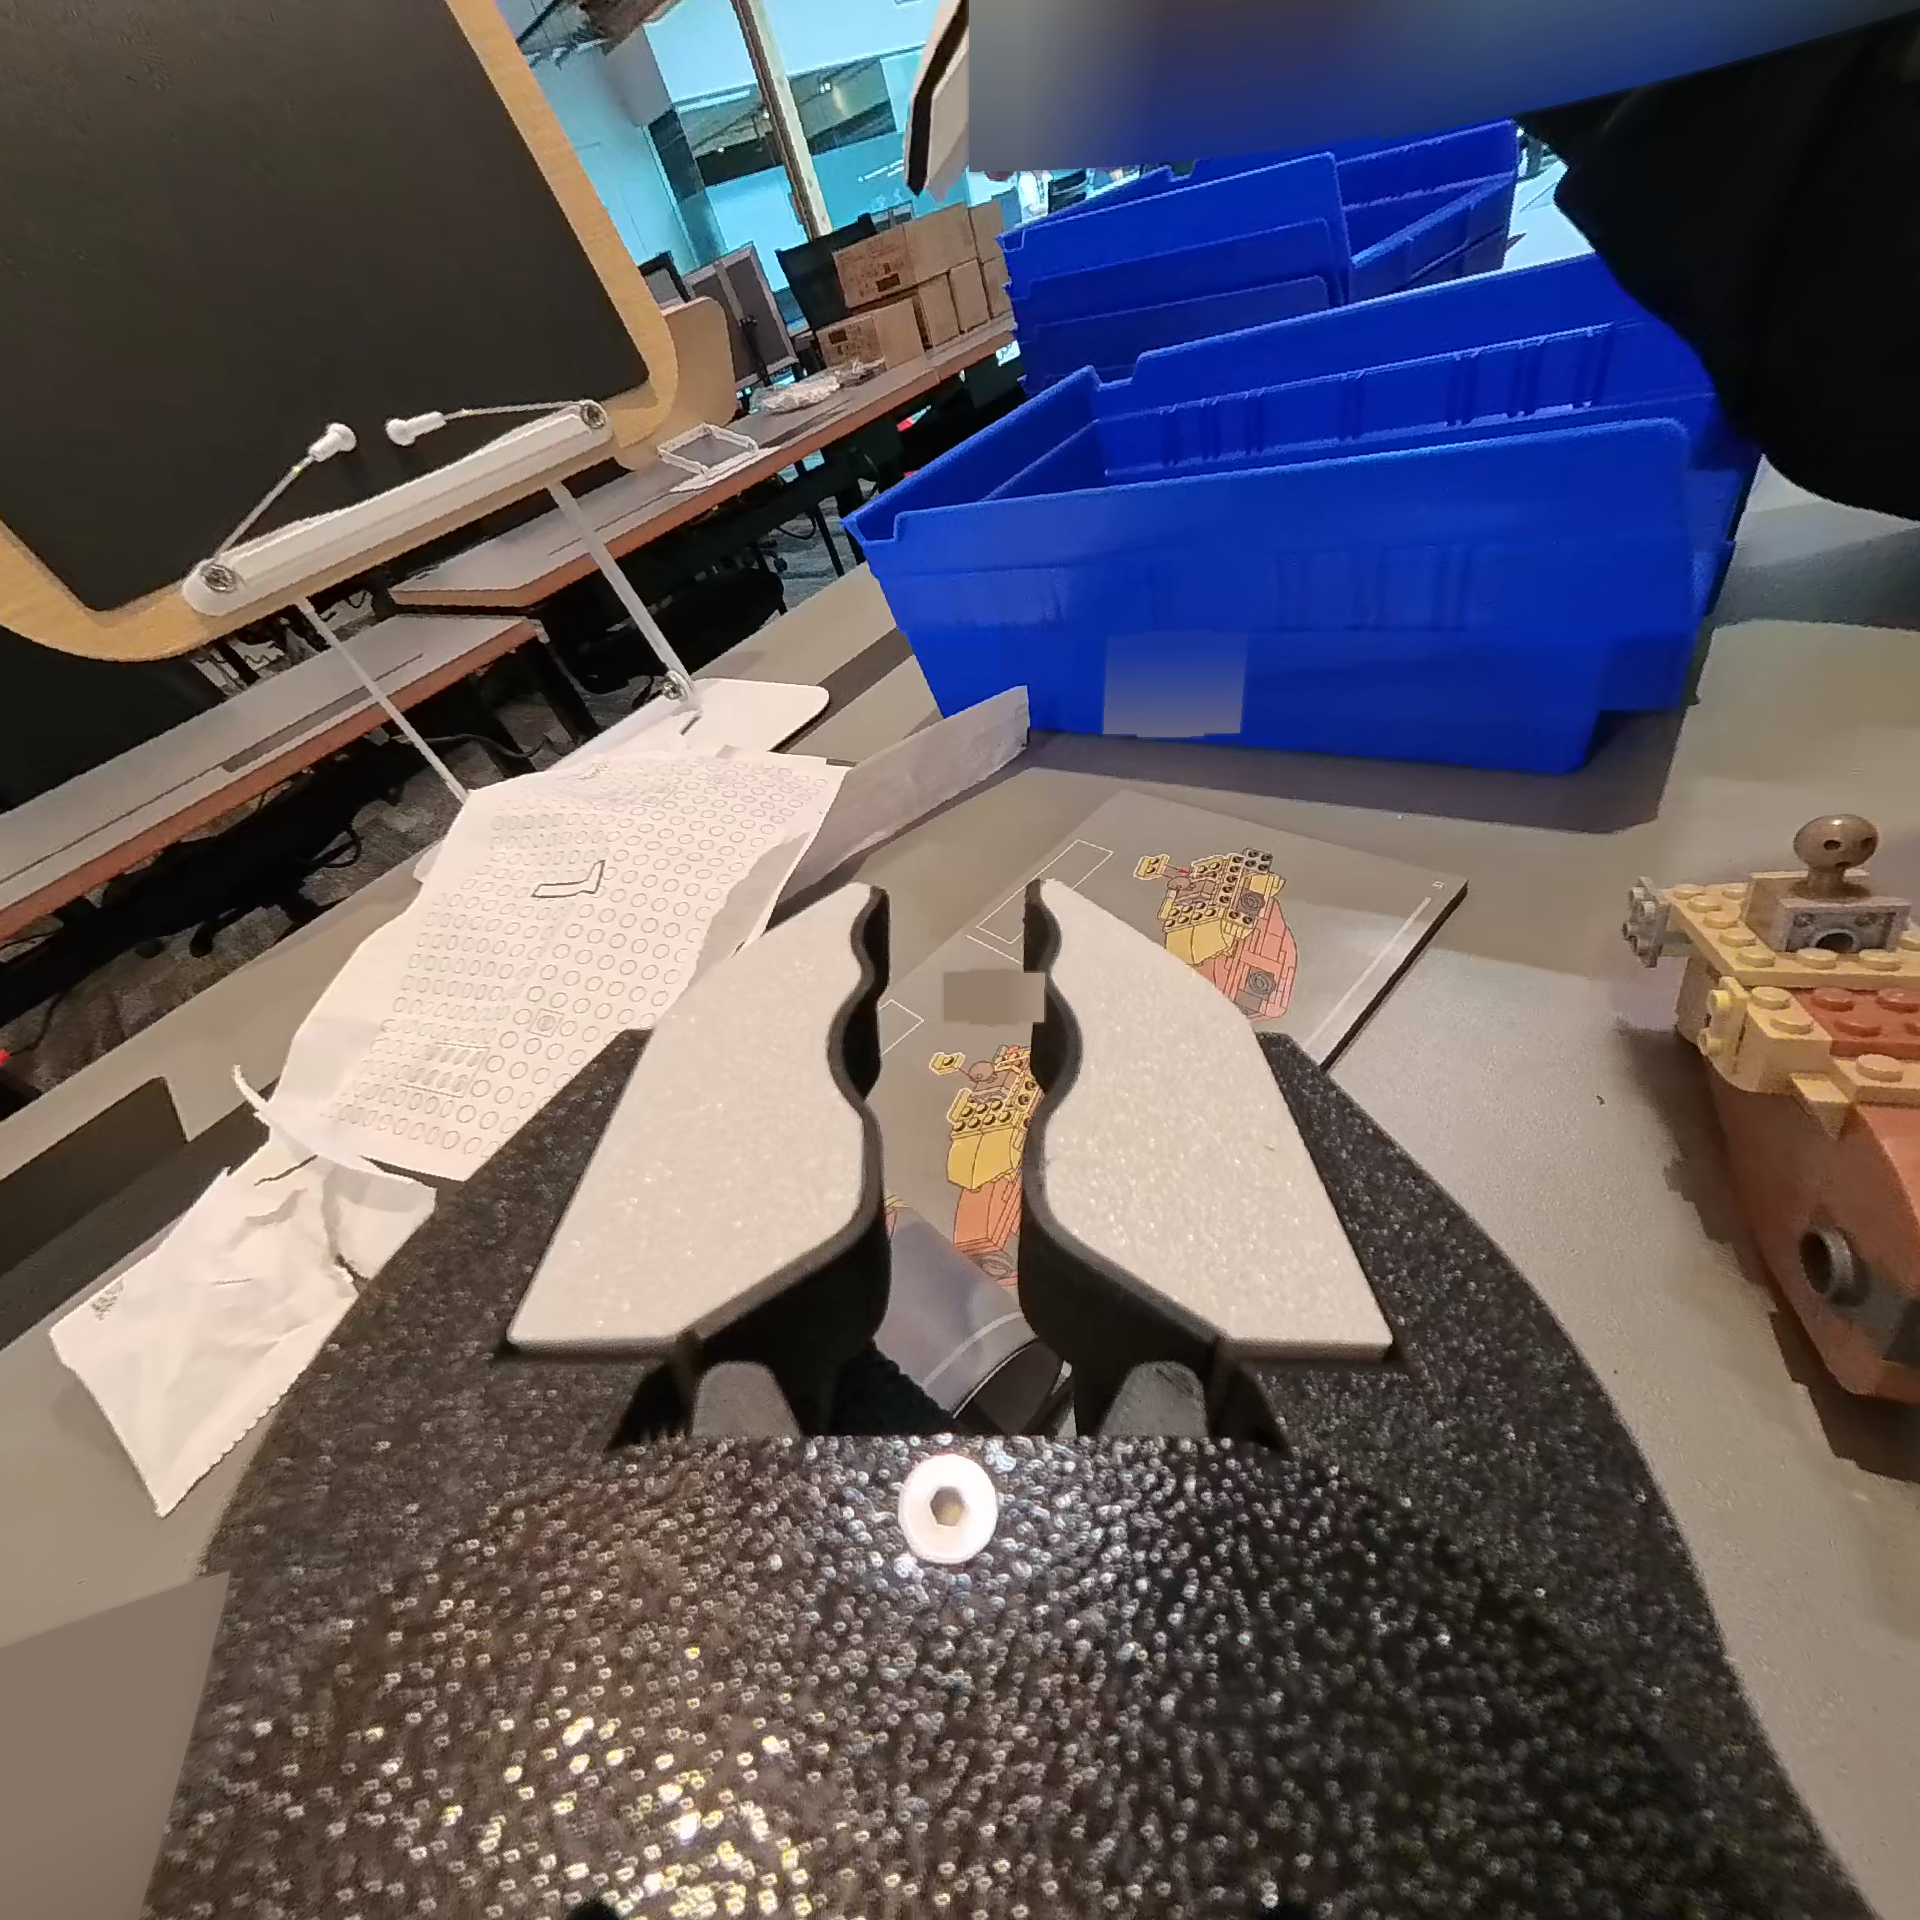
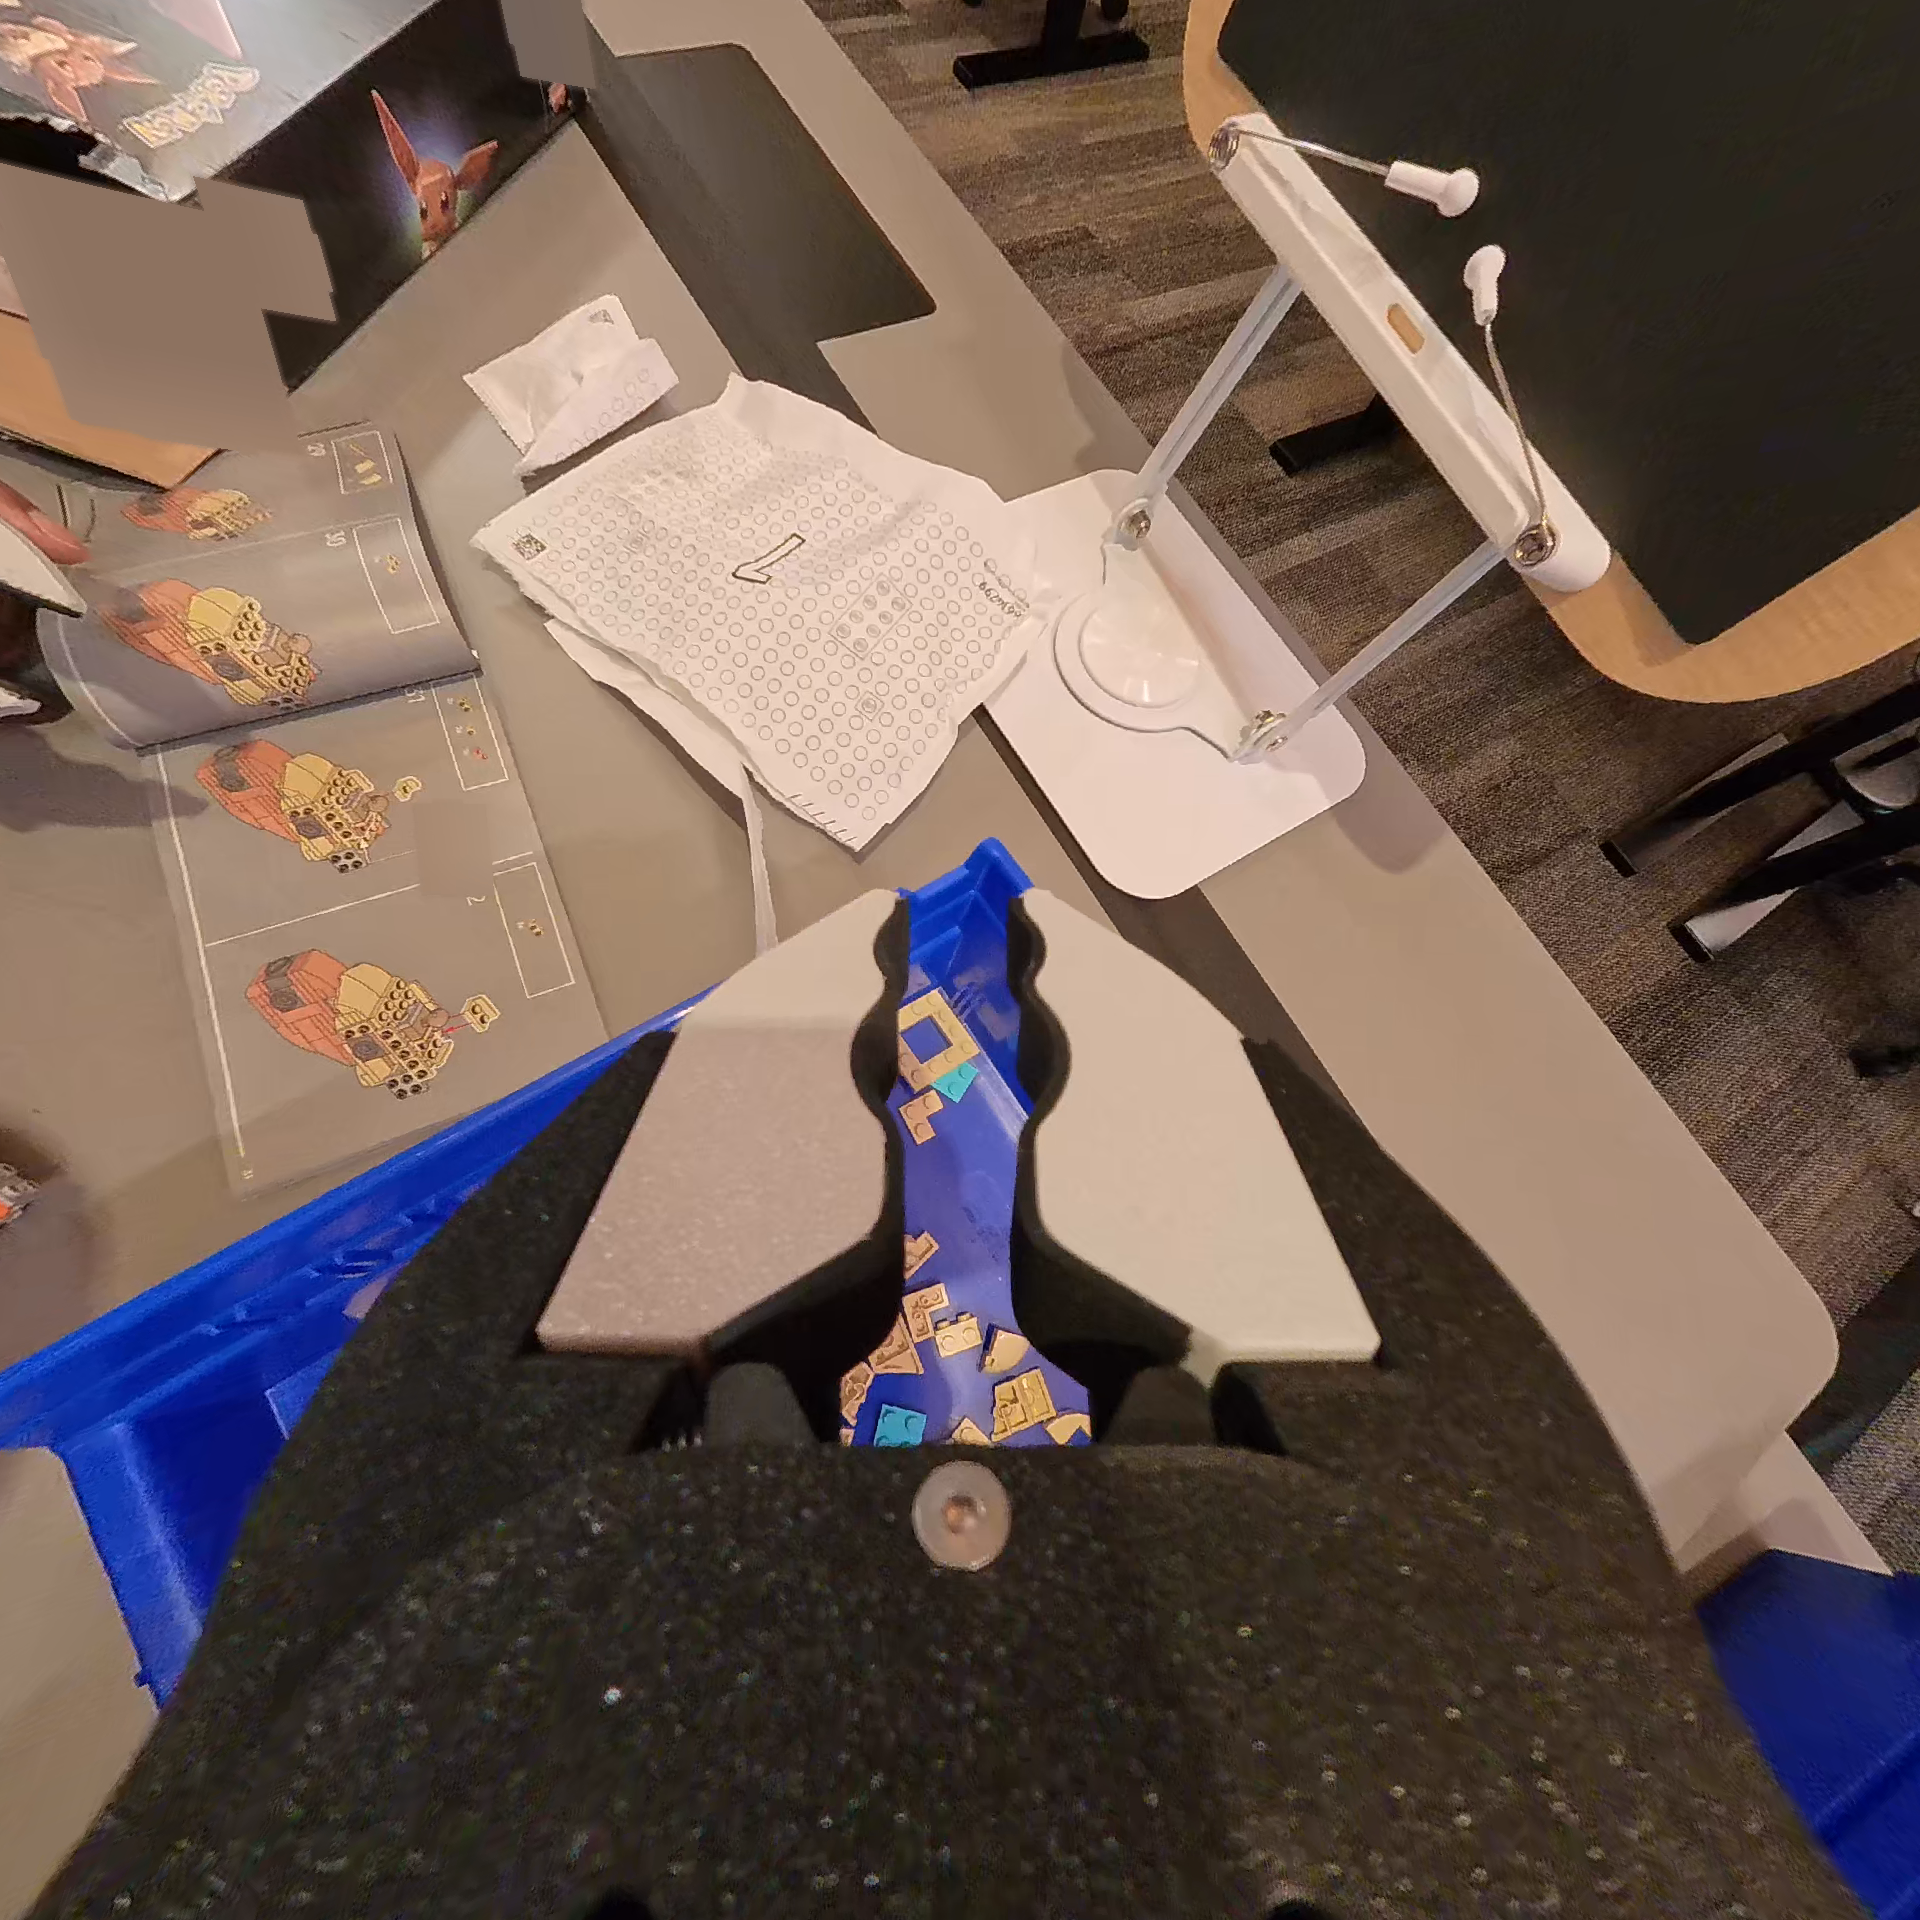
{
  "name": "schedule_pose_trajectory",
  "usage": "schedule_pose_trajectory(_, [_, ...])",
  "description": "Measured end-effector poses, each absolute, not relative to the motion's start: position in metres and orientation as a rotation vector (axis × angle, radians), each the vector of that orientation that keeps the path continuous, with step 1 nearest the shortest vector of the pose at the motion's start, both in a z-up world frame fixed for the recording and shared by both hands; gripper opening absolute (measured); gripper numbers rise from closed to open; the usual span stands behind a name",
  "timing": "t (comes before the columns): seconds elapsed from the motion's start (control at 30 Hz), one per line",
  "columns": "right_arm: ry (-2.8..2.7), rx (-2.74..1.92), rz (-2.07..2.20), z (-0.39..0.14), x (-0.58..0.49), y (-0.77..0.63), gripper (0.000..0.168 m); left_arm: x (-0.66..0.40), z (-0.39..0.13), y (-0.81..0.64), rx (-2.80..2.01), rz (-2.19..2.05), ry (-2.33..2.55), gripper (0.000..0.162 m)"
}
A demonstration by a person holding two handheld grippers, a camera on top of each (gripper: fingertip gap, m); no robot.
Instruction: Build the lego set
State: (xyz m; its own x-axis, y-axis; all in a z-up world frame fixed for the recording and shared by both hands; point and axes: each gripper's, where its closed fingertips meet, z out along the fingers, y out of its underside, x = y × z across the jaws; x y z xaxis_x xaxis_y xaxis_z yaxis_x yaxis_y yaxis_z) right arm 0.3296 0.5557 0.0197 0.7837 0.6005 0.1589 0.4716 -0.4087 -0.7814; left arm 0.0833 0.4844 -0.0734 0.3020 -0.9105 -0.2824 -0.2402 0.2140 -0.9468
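The part-built lego model, brown with tan plates and a grey ball joint on top, sits on the grey table at the right of the left wrist view. My left gripper is open and empty, hovering over the open instruction booklet. My right gripper is open and empty, held above a blue bin that holds several small tan and teal lego pieces. The booklet also shows in the right wrist view, with another gripper's tip and a hand at its left edge.
Stacked blue bins stand behind the booklet. Torn white paper bags lie left of it, also in the right wrist view. A white stand holds a dark tablet near the table edge. The lego box lies far left. Spacing between my two grippers at the tips: around 30 cm.
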Motion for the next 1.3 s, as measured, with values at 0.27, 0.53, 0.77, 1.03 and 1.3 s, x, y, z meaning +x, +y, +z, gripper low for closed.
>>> schedule_pose_trajectory(0.27, [-0.804,-2.083,0.176,0.0178,0.3293,0.5560,0.017,0.0831,-0.0736,0.4846,-1.302,-0.671,1.204,0.024])
schedule_pose_trajectory(0.53, [-0.815,-2.094,0.168,0.0142,0.3298,0.5566,0.017,0.0833,-0.0758,0.4855,-1.309,-0.672,1.205,0.024])
schedule_pose_trajectory(0.77, [-0.819,-2.100,0.163,0.0124,0.3305,0.5572,0.017,0.0839,-0.0774,0.4855,-1.312,-0.672,1.209,0.024])
schedule_pose_trajectory(1.03, [-0.826,-2.103,0.160,0.0111,0.3288,0.5574,0.017,0.0838,-0.0776,0.4854,-1.312,-0.671,1.210,0.024])
schedule_pose_trajectory(1.3, [-0.833,-2.104,0.162,0.0106,0.3274,0.5569,0.017,0.0837,-0.0773,0.4854,-1.312,-0.670,1.210,0.024])
